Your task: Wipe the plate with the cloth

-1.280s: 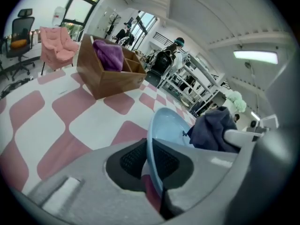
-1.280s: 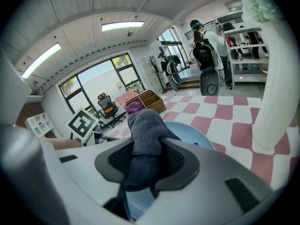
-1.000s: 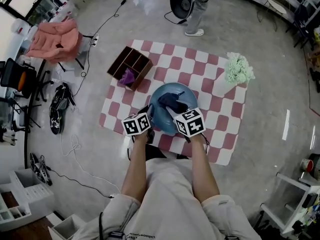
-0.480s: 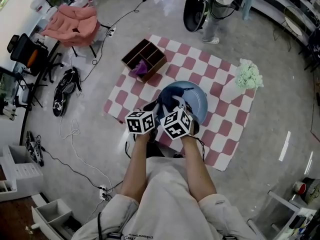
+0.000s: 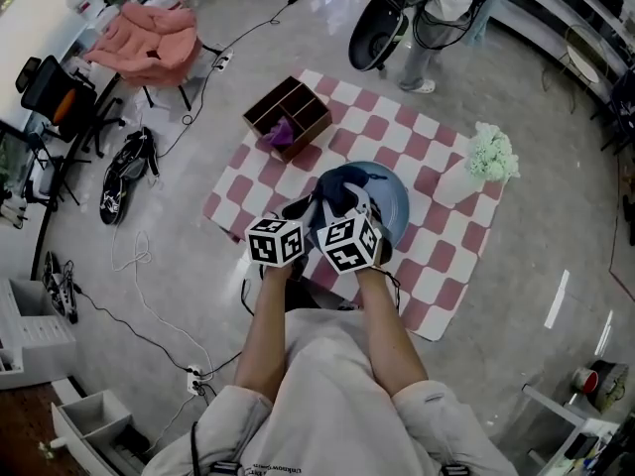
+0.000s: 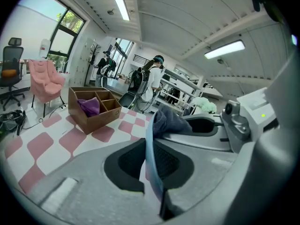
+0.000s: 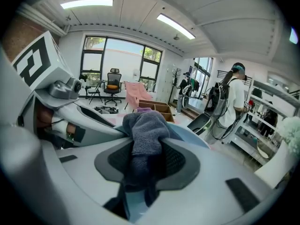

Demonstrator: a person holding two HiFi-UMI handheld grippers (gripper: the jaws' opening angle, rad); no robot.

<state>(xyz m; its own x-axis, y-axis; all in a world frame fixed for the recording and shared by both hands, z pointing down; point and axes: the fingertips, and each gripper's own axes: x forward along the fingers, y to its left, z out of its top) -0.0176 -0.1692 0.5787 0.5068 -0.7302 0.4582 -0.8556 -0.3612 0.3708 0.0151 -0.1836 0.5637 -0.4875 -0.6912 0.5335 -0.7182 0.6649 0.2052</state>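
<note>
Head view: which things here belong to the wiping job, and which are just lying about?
Job: plate, gripped by the left gripper; cloth, gripped by the right gripper.
Lying about: box, flowers, mat, pink chair.

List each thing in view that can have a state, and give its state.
plate: tilted steeply, gripped by its rim.
cloth: bunched against the plate.
left gripper: shut on the plate.
right gripper: shut on the cloth.
box: open-topped, purple fabric in one compartment.
</note>
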